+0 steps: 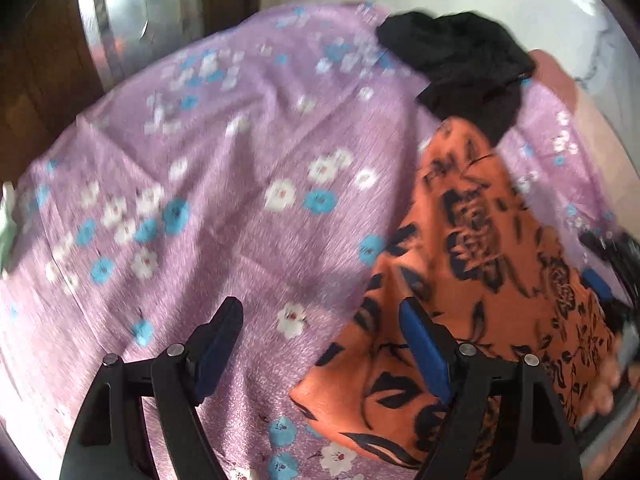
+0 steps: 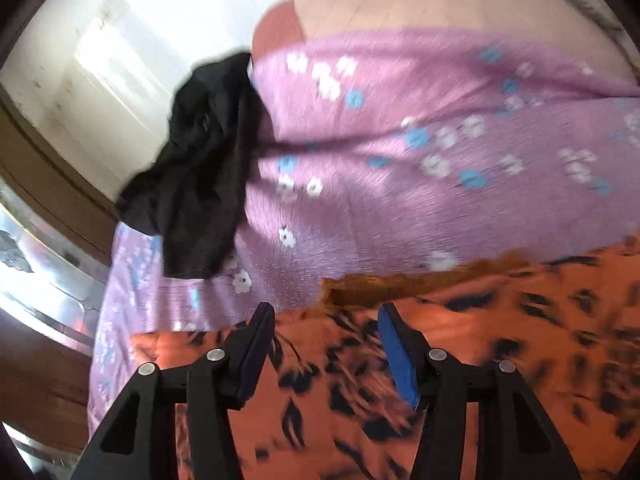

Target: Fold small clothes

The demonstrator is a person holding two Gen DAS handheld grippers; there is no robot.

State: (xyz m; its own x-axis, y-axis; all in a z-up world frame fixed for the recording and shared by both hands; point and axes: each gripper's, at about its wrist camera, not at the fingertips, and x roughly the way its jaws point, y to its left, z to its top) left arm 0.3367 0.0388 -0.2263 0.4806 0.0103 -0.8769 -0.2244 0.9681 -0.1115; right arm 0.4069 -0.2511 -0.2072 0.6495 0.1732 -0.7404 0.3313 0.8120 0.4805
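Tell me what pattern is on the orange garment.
Dark, near-black flowers and leaves on the orange garment, clearest in the left wrist view.

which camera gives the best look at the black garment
The right wrist view: the black garment looms large and hangs over the purple floral sheet's edge. The left wrist view shows it smaller, crumpled at the far side.

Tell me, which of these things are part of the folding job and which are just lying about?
Part of the job:
- orange floral garment, lying spread out
- black garment, crumpled at the far edge
- left gripper and right gripper, both open

Just there:
- purple flowered sheet under the clothes
- shiny metal object beyond the sheet
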